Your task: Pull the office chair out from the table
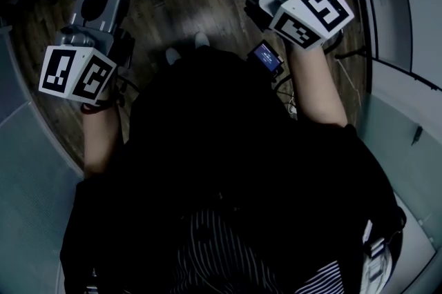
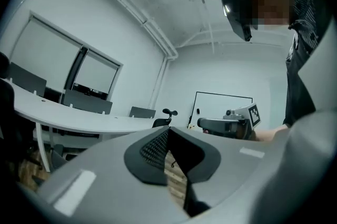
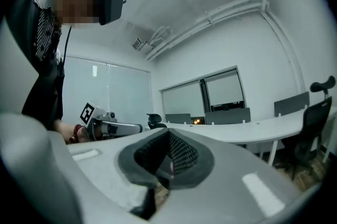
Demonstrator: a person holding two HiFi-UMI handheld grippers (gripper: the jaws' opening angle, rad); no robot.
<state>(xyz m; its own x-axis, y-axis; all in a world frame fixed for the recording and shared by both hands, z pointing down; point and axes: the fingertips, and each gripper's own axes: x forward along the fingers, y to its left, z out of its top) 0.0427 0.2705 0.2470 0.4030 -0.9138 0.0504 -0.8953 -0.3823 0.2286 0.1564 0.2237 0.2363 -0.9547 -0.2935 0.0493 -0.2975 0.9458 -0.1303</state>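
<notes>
Together, mesh-padded grey fingers [image 2: 151, 148] of left gripper [image 2: 168, 133] and right gripper [image 3: 168, 136].

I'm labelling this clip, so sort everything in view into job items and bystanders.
Job: black office chair, white table, left gripper and right gripper, both shut and empty.
Bystanders: whiteboard, window blinds, ceiling pipes.

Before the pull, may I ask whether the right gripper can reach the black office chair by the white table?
Probably not yet: the right gripper is shut and empty, and the black office chair stands well off to its side. Nothing blocks the way.
</notes>
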